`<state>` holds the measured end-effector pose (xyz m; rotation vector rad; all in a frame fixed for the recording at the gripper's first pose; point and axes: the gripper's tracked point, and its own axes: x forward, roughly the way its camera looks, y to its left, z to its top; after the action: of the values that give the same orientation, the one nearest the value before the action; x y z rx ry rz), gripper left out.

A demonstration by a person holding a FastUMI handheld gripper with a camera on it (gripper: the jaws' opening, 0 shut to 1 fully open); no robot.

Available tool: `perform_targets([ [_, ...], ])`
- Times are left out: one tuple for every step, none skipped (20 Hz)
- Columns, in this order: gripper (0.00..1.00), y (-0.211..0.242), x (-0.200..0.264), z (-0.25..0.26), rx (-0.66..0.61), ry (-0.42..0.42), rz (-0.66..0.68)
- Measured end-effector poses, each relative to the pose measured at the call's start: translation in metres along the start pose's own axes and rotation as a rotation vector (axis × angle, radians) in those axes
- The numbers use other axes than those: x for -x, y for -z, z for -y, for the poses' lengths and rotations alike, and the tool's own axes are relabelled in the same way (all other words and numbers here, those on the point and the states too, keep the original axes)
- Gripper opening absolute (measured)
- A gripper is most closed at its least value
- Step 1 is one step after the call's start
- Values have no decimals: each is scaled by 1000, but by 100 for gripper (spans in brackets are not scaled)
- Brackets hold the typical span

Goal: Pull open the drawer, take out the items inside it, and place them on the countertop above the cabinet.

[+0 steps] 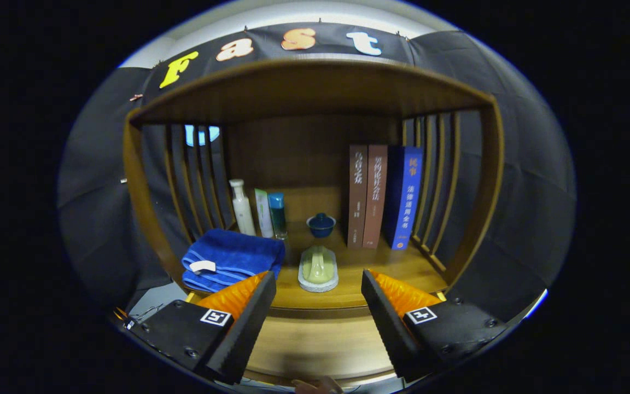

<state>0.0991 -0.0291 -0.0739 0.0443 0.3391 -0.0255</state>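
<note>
My gripper (318, 276) is open, its fingers spread wide with nothing between them. Its fingertips reach the front edge of the wooden countertop (391, 268) of the cabinet. Below that edge, between the fingers, lies a flat wooden panel, the drawer front (315, 342). A small brown knob-like part (318, 386) shows at its lower end, and I cannot tell whether the drawer is pulled out. Just ahead of the fingers, a pale green item on a white dish (318, 269) sits on the countertop.
On the countertop, a folded blue towel (233, 257) lies beside the left finger. Three bottles (263, 210) stand behind it, with a small blue lidded cup (321, 224) mid-back and three upright books (383, 194) to the right. Slatted wooden sides (430, 180) and a wooden top (315, 87) enclose the shelf.
</note>
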Motion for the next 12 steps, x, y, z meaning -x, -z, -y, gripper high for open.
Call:
perform_targets([
  [100,-8,18,-1,6,-3,39],
  [100,-14,34,-3,10,-9,77],
  [100,-19,50,-6,7,-25,116],
  [100,-22,66,-7,6,-31,148],
  [100,-24,80,-6,9,-27,174],
  [99,-23,94,-4,16,-19,196],
  [99,-21,110,-3,23,-11,221],
  [99,-20,119,-4,28,-8,240],
  [99,-18,130,-4,29,-8,257],
  [99,-16,139,-5,25,-8,271],
  [99,-14,147,-6,18,-13,280],
  [99,-13,153,-7,12,-17,290],
])
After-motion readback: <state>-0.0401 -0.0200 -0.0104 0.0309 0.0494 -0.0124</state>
